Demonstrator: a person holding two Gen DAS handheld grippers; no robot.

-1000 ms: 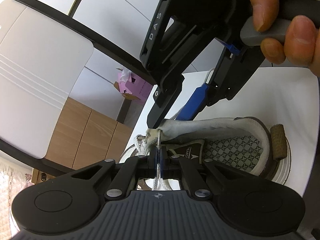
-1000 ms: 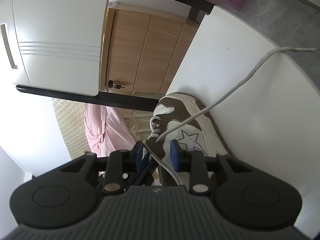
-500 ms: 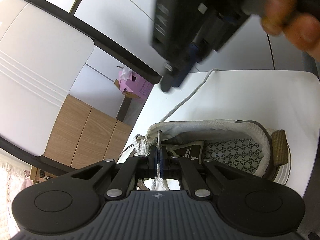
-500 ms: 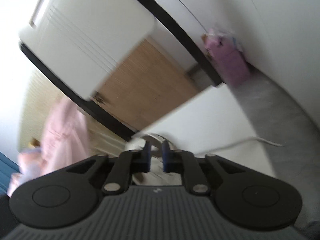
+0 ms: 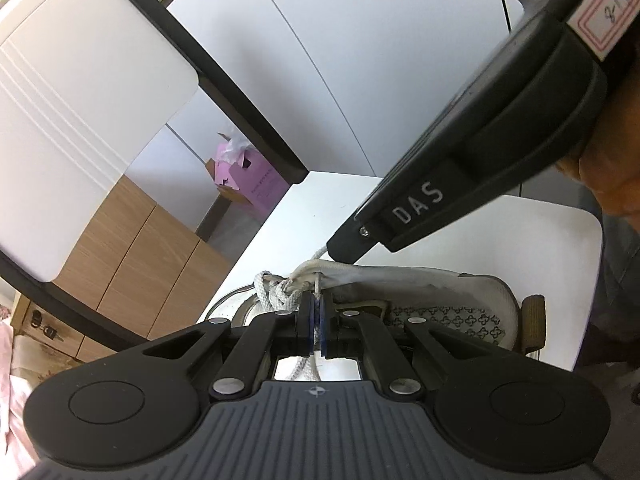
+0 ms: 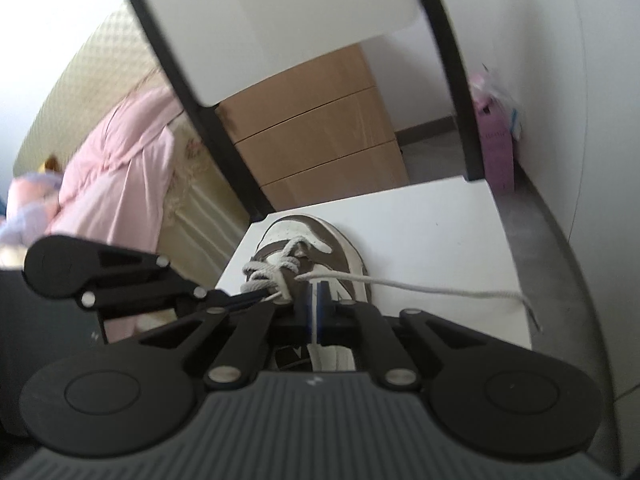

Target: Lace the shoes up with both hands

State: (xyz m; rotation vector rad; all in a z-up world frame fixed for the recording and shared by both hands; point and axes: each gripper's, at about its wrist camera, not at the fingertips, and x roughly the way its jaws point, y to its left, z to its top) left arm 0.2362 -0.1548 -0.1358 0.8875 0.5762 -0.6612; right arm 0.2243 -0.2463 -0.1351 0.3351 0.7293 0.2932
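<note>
A brown and white sneaker [image 6: 312,240] lies on the white table [image 6: 440,232], its collar and patterned insole [image 5: 440,316] showing in the left wrist view. My left gripper [image 5: 317,320] is shut on a white lace strand beside the laced knots [image 5: 276,290]. My right gripper [image 6: 316,304] is shut with a white lace strand between its blue pads, right over the shoe's upper eyelets. The free lace [image 6: 420,288] trails right across the table. In the left wrist view the right gripper's black body [image 5: 460,184] reaches down to the shoe collar; its pads are hidden there.
A pink carton [image 5: 248,184] stands on the grey floor beyond the table. Wooden drawers [image 6: 320,140] and a black-framed white cabinet [image 5: 80,80] are behind. A bed with pink cloth [image 6: 120,168] is at the left. A hand [image 5: 608,184] holds the right gripper.
The right gripper lifted away from the shoe, swung around and came back down onto it; its pads, open one second ago, are now shut. The left gripper stayed put, still clamped.
</note>
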